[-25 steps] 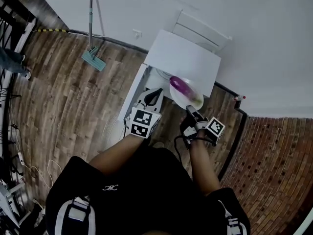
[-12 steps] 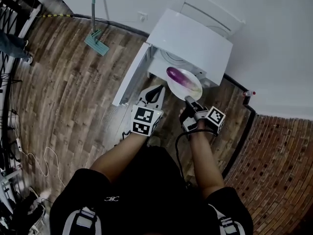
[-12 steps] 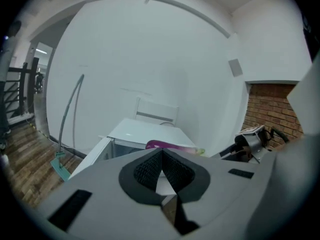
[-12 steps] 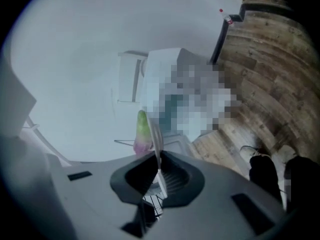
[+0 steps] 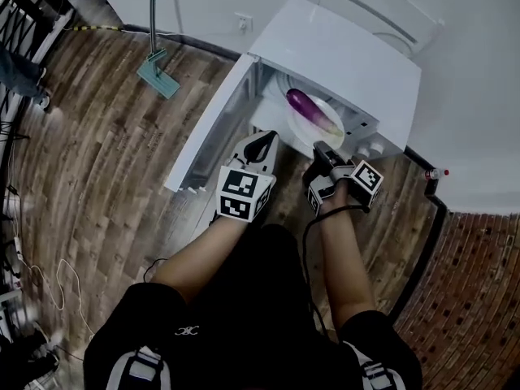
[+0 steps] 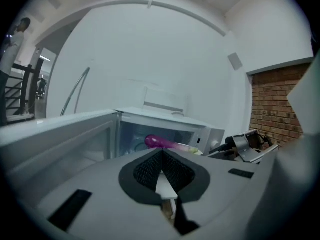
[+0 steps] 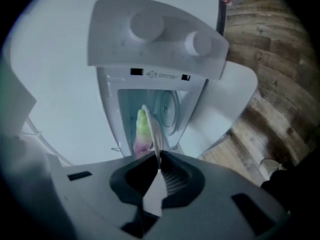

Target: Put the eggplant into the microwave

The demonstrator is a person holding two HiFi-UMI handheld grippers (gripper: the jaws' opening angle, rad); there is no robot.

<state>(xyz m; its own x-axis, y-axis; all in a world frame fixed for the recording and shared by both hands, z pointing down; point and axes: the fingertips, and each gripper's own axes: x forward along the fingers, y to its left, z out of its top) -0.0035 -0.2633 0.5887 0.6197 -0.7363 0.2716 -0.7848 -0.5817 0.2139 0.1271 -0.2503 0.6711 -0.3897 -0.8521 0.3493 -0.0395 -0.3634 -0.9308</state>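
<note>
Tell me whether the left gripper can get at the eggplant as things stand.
Probably yes: the eggplant lies uncovered on the plate in the right gripper, nothing between it and the left gripper, though that gripper's jaws are shut.

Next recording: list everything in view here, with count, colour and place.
microwave: 1, white, by the wall, door open
plate: 1, white, at the microwave's opening
eggplant: 1, purple, green end, on the plate
mop: 1, teal head, against the wall, left of the microwave
cables: several, floor, far left
left gripper: 1, grey, shut, empty, before the opening
right gripper: 1, grey, shut on the plate's rim
</note>
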